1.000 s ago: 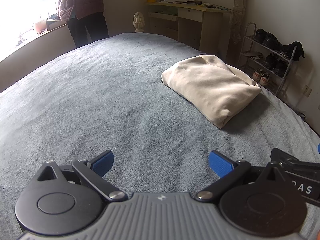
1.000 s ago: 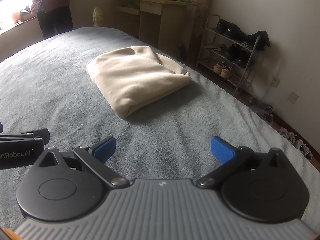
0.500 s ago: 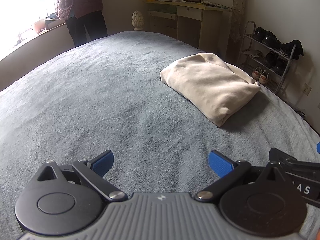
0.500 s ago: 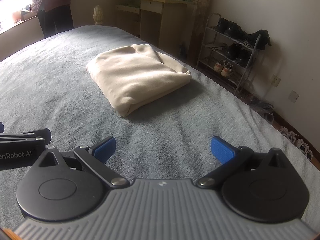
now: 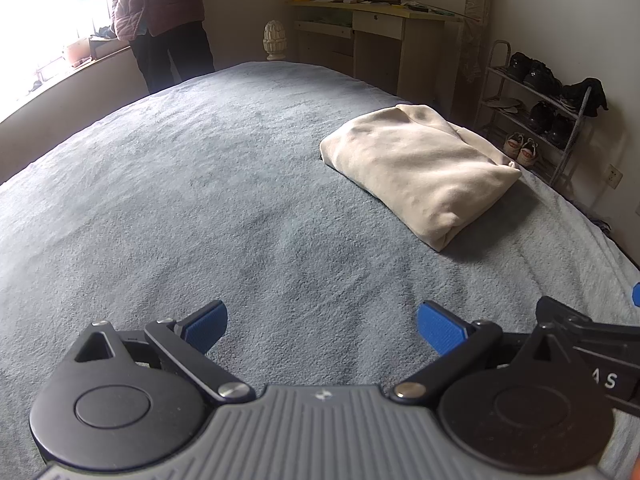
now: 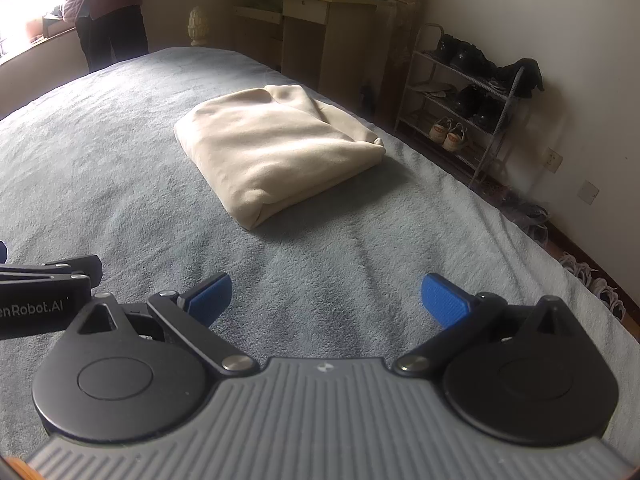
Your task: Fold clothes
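Grey-blue bed cover [image 5: 192, 208] spread across the whole bed. Cream folded garment [image 5: 420, 168] lying near the cover's right edge, toward the far end. Left gripper [image 5: 322, 326] and right gripper [image 6: 326, 300] over the near edge, side by side, jaws wide, holding nothing, well short of garment.

folded cream garment [image 5: 420, 168]: 1 | bed [image 5: 200, 200]: 1 | desk [image 5: 376, 36]: 1 | shoe rack [image 5: 536, 120]: 1 | person [image 5: 160, 20]: 1

Big bed with fuzzy grey-blue blanket [image 5: 200, 200]. Behind it, pale wooden desk [image 5: 372, 36]. Right of it, metal shoe rack [image 6: 472, 92]. Left, bright window [image 5: 48, 8].
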Motion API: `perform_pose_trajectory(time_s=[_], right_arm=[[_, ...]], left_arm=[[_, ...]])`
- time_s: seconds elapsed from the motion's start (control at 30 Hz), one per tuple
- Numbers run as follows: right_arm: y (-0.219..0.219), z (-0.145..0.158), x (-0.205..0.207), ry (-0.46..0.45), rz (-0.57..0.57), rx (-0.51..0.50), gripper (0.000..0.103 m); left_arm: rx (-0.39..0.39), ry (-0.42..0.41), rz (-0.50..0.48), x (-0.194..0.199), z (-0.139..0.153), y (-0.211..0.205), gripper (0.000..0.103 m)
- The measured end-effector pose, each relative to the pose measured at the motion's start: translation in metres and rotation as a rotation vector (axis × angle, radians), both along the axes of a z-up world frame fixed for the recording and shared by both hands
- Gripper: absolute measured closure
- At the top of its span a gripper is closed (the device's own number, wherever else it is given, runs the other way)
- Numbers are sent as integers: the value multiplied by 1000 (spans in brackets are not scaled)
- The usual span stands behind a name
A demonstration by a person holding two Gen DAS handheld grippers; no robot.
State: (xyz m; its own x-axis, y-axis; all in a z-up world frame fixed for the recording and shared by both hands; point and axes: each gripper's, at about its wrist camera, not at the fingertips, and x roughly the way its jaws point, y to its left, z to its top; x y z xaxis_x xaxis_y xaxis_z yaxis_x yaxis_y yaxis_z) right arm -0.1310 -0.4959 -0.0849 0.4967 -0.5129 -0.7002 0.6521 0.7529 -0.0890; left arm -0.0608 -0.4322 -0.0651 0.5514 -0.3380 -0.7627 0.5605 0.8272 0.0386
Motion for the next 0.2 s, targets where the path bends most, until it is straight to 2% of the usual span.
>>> perform_pose_trajectory(time_s=[0.2], right_arm=[[1,1,-1,-1,-1,-1,1]], left_arm=[[1,-4,1,-2,1,0,1]])
